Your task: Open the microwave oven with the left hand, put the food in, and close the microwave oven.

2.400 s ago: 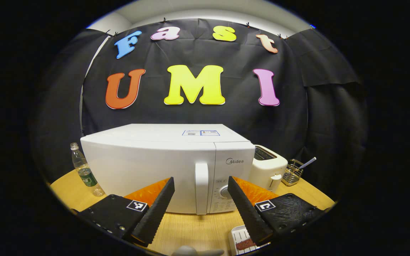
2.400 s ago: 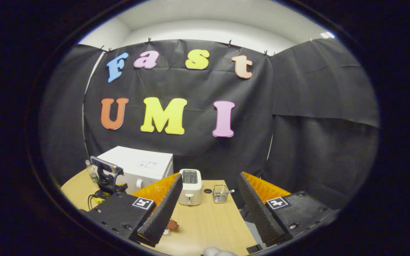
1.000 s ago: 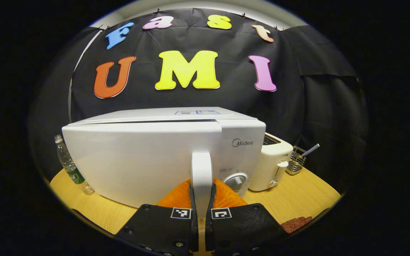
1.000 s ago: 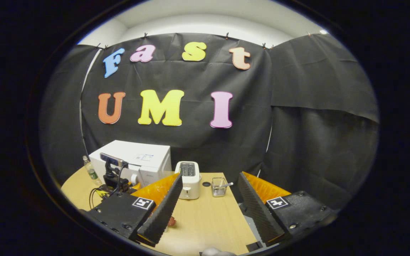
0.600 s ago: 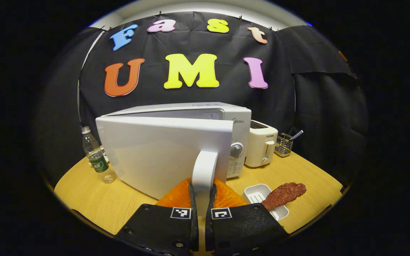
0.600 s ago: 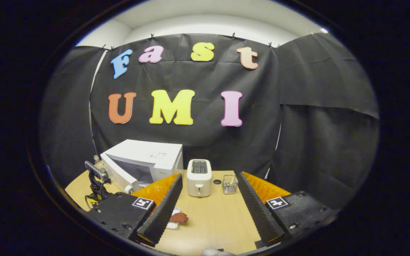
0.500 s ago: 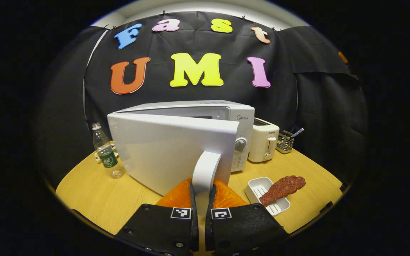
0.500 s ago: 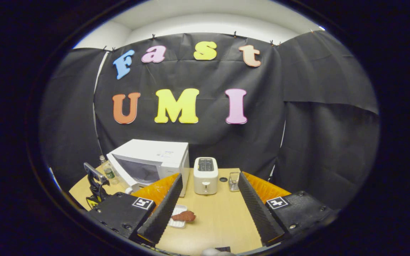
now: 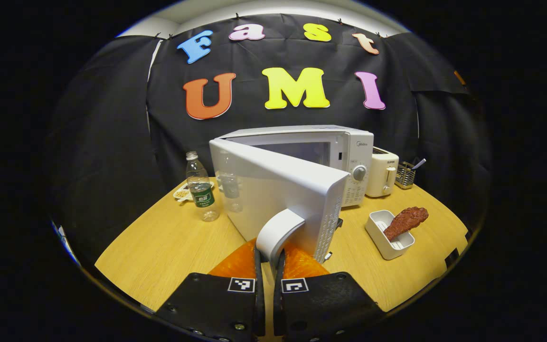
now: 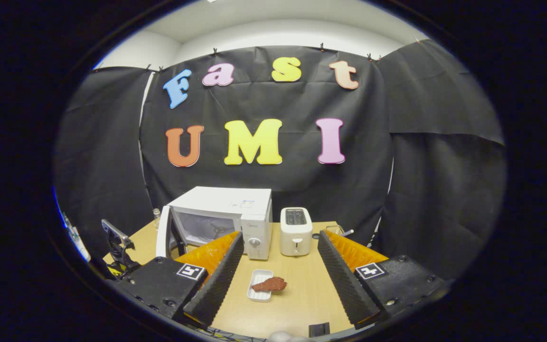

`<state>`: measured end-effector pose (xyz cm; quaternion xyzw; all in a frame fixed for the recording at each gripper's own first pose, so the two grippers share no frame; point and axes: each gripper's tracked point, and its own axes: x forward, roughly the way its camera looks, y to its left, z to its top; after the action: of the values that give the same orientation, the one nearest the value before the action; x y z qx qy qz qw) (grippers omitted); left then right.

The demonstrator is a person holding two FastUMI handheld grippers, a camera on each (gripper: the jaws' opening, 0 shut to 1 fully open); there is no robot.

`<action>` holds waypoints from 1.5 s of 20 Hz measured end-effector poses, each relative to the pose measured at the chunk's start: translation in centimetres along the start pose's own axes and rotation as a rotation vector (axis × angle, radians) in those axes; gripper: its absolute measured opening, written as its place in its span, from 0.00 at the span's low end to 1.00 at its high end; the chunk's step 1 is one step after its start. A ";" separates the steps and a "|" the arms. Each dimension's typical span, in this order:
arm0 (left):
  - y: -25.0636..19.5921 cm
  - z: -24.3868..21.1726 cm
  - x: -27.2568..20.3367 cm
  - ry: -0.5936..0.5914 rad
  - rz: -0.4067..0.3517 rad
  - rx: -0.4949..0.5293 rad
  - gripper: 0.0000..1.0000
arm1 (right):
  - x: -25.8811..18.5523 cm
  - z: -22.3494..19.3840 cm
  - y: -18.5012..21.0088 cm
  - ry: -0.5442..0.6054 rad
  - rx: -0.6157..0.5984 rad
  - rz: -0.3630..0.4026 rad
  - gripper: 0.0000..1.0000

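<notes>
1. Your left gripper (image 9: 268, 259) is clamping both fingers on the microwave's door handle (image 9: 276, 229), jaws nearly together with only the handle between them.
2. Your right gripper (image 10: 276, 275) is holding nothing, jaws spread wide, hovering above the near part of the table (image 10: 297, 304).
3. You are holding the door (image 9: 278, 190) swung well out from the microwave (image 9: 344, 147), hinged at its left side; its free edge with the handle is pointing toward you, and its latch side is sitting just beside the control panel.
4. You are looking into an open cavity (image 10: 204, 227) in the right gripper view, with a bare stretch of tabletop lying between it and the food.
5. You are seeing the food (image 10: 269, 284), a reddish-brown piece, lying across the rim of a small white tray (image 10: 258, 292) in front of the microwave's control side, between your right gripper's fingers in that view.
6. You are seeing the toaster (image 10: 295, 231) standing just to the right of the microwave, with a wire basket (image 9: 405, 175) beyond it near the table's far edge.
7. You are seeing a water bottle (image 9: 201, 192) standing left of the open door, near it, with a small dish (image 9: 182, 193) behind.
8. You are seeing a small dark item (image 10: 319, 329) lying at the table's near edge, below your right gripper.
</notes>
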<state>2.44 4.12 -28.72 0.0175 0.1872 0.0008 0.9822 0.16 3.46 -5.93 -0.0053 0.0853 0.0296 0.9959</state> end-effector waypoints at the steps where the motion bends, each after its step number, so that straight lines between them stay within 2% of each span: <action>1: 1.3 -0.3 -0.4 0.006 0.026 -0.004 0.06 | -0.1 -0.1 0.3 0.001 -0.002 -0.002 1.00; 3: 3.7 -0.9 -1.1 0.025 0.064 -0.024 0.06 | -0.4 -0.3 0.8 -0.001 0.004 -0.003 1.00; 8: 5.1 -1.5 -1.7 0.040 0.018 -0.030 0.07 | -0.9 -0.8 2.2 0.000 -0.005 0.005 1.00; 10: 5.4 -1.2 -1.6 0.027 0.000 -0.037 0.16 | -1.0 -0.8 2.4 -0.003 -0.007 0.001 1.00; 11: 5.6 -1.2 -1.6 0.028 0.005 -0.040 0.27 | -1.0 -0.8 2.4 -0.005 -0.010 0.000 1.00; 12: 6.0 -1.3 -1.6 0.028 0.015 -0.032 0.45 | -1.0 -1.0 2.4 -0.003 -0.014 -0.005 1.00; 13: 6.6 -1.2 -1.6 0.025 0.023 -0.025 0.48 | -1.0 -1.1 2.4 -0.004 -0.014 -0.006 1.00; 14: 7.2 -1.2 -1.7 0.025 0.036 -0.022 0.78 | -1.0 -1.2 2.3 -0.003 -0.014 -0.010 1.00; 16: 7.8 -1.4 -2.1 0.032 0.038 -0.021 0.97 | -1.0 -1.6 2.3 0.000 -0.008 -0.008 1.00; 18: 8.9 -1.6 -2.2 0.033 0.056 -0.016 0.96 | -0.8 -2.2 2.5 0.013 -0.008 -0.003 1.00; 25: 11.9 -2.6 -4.1 0.059 0.047 -0.134 0.96 | -0.7 -3.5 3.3 0.042 0.001 0.022 1.00; 30: 14.8 -2.9 -5.4 0.042 0.089 -0.102 0.96 | -0.5 -4.0 4.3 0.046 -0.004 0.041 1.00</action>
<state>-3.54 18.98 -28.94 -0.0242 0.2066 0.0543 0.9766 -1.32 7.64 -9.84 -0.0063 0.1082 0.0503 0.9928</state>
